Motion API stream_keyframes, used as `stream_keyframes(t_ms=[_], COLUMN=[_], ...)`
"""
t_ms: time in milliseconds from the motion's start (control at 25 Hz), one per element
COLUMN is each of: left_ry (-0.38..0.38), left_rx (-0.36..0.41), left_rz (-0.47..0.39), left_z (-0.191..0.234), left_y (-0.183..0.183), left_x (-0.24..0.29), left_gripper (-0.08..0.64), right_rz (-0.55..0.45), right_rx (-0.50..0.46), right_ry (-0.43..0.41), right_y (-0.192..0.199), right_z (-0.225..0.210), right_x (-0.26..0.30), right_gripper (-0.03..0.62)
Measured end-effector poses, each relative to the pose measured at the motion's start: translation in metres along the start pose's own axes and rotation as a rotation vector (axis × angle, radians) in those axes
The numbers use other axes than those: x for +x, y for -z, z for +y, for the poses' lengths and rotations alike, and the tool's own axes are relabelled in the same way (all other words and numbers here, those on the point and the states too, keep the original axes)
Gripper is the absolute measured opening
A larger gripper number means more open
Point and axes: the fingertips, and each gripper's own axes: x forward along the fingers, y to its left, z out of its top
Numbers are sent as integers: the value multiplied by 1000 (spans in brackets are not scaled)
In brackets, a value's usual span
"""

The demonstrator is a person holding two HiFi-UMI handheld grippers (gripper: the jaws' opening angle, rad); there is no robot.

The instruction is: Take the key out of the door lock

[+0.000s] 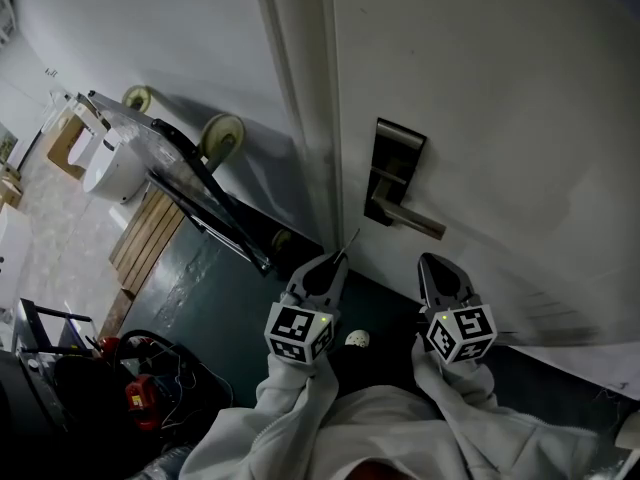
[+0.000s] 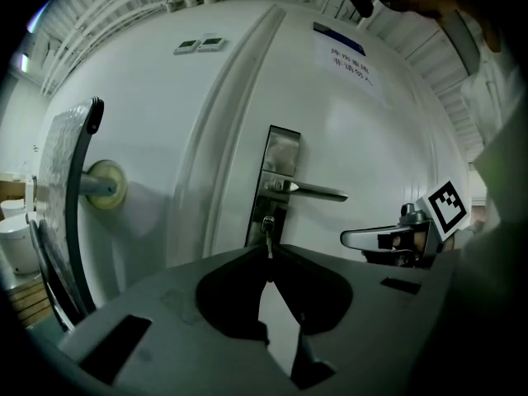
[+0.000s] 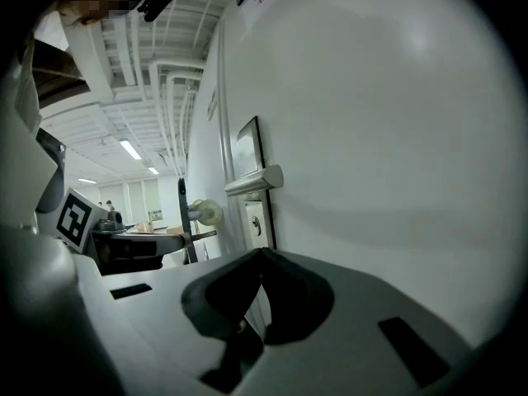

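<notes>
A tipped cart point(image 1: 190, 183) with 2 pale wheels point(image 1: 222, 136) stands beside a wooden pallet point(image 1: 148, 236)

Left gripper point(image 1: 335, 260): fingers point(image 2: 177, 279) clamped on key point(image 2: 268, 246), near level.
Right gripper point(image 1: 431, 262): fingers together, empty.
Forearms: sleeved, extended forward.

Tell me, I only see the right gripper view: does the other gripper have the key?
Observer: Yes. The left gripper view shows the left gripper shut on the key, just below the lever handle.
Operator: Where's my gripper?
Observer: The head view shows the right gripper pointing at the door under the handle's free end.
Operator: Anything lying around?
Observer: A wooden pallet, left of the door, in the head view.
</notes>
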Motion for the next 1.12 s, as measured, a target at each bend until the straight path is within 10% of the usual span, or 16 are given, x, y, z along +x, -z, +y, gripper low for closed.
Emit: stream_keyframes(t_ms=[1120], left_ry=[-55], left_rx=[-32], left_rz=[12], left_z=[9], left_y=[3], left_x=[1], left_gripper=[26], right_rz=[7], right_rx=[-5], right_ry=[17], right_y=[0], right_z=[-1], right_x=[0], right_gripper=[51])
